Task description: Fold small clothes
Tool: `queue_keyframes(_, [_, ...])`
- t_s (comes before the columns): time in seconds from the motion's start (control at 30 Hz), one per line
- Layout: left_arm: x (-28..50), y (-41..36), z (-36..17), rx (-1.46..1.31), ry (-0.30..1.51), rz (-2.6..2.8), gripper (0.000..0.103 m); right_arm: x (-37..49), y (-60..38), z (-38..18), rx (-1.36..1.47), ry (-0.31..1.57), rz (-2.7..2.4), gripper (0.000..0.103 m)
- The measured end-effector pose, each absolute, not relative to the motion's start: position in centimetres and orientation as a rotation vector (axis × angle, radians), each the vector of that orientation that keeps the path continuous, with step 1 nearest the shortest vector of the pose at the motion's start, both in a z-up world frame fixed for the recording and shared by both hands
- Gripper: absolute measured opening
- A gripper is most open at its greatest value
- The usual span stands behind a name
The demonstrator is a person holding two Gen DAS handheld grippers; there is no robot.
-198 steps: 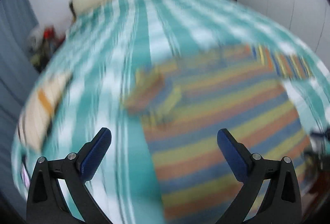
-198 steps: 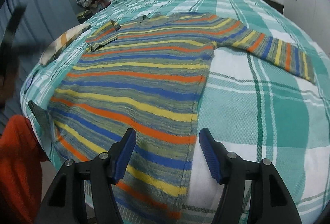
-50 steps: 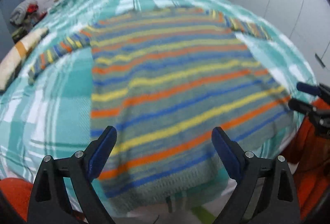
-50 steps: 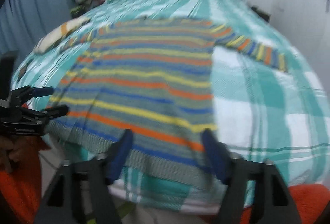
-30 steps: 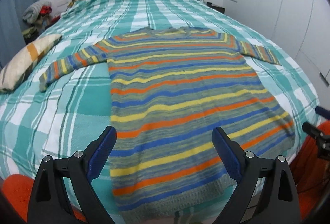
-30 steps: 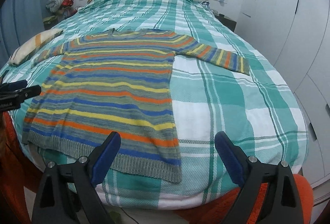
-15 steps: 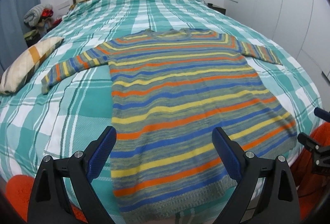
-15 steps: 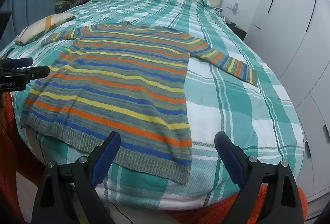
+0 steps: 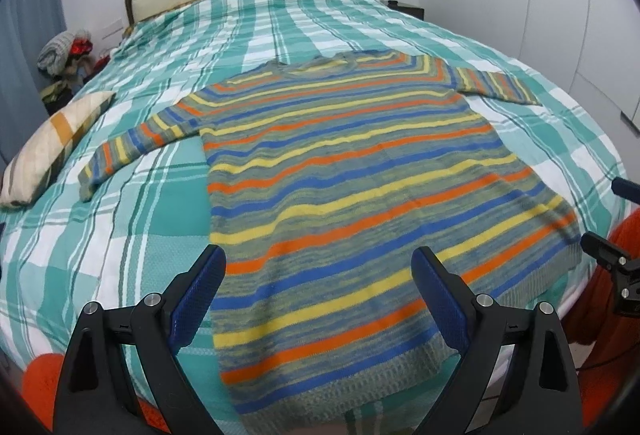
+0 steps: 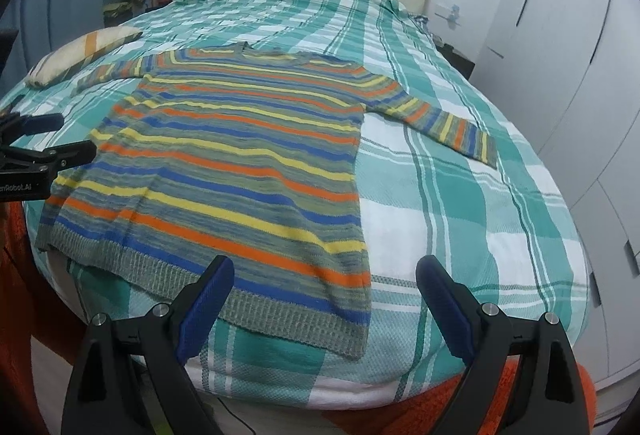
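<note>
Your striped sweater (image 9: 352,171) lies flat and face up on the teal plaid bedspread (image 9: 132,219), both sleeves spread out to the sides and its ribbed hem at the near edge of the bed. Your left gripper (image 9: 319,287) hovers above the hem with jaws spread wide and nothing between them. Your right gripper (image 10: 325,295) is likewise released and empty, poised over the sweater's right hem corner.

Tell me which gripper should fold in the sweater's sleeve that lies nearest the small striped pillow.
Left, probably. In its view that sleeve stretches toward the pillow on the left gripper's own side, jaws open and empty. The right gripper hangs over the sweater's opposite hem corner, with the whole body between.
</note>
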State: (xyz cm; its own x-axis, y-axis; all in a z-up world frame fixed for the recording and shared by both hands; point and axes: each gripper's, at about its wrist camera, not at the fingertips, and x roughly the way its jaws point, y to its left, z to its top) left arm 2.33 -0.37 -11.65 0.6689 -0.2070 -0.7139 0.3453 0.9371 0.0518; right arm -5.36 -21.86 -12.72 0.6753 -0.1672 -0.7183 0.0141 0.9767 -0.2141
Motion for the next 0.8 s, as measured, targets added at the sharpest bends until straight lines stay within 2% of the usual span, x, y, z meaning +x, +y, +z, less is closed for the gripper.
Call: queue_keyframes(0.8, [2.4, 0.6, -10.9, 0.141, 0.770, -0.309, 0.095, -5.5, -19.3, -12.0, -0.312, 0.789, -0.067, 0.092])
